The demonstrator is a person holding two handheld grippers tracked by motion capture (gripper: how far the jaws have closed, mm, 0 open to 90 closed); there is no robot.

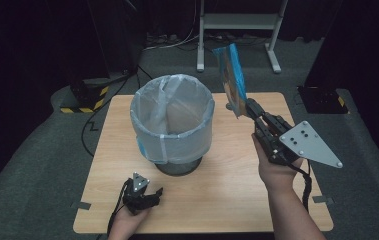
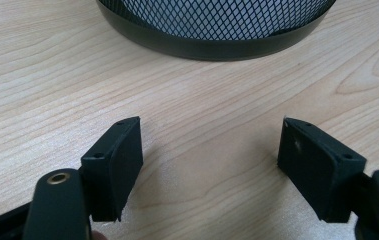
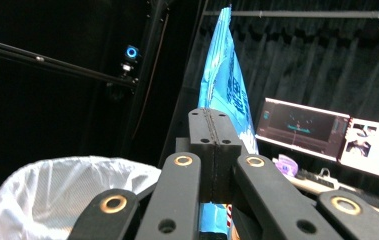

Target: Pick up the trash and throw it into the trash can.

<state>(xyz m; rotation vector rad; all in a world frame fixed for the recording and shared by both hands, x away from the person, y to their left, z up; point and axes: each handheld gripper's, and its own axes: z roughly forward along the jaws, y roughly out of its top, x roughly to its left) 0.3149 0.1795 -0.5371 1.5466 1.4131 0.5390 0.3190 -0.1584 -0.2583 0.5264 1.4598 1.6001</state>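
Your left hand-held gripper (image 1: 153, 192) low on worktop (image 1: 227, 165), jaws apart; right hand-held gripper (image 1: 249, 107) clamped on blue packet (image 1: 231, 75) beside lined bin (image 1: 172, 120).

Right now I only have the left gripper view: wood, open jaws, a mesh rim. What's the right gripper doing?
Observer: The right gripper is shut on a blue packet, held up in the air to the right of the bin.
Operator: Is the bin lined?
Observer: Yes, a whitish plastic liner is folded over its rim.
Operator: Anything inside it?
Observer: From the high view the liner looks empty, though its bottom is hard to see.
Operator: Where's my left gripper on the table?
Observer: The left gripper is low near the front edge of the table, just short of the bin's base, jaws open and holding nothing.
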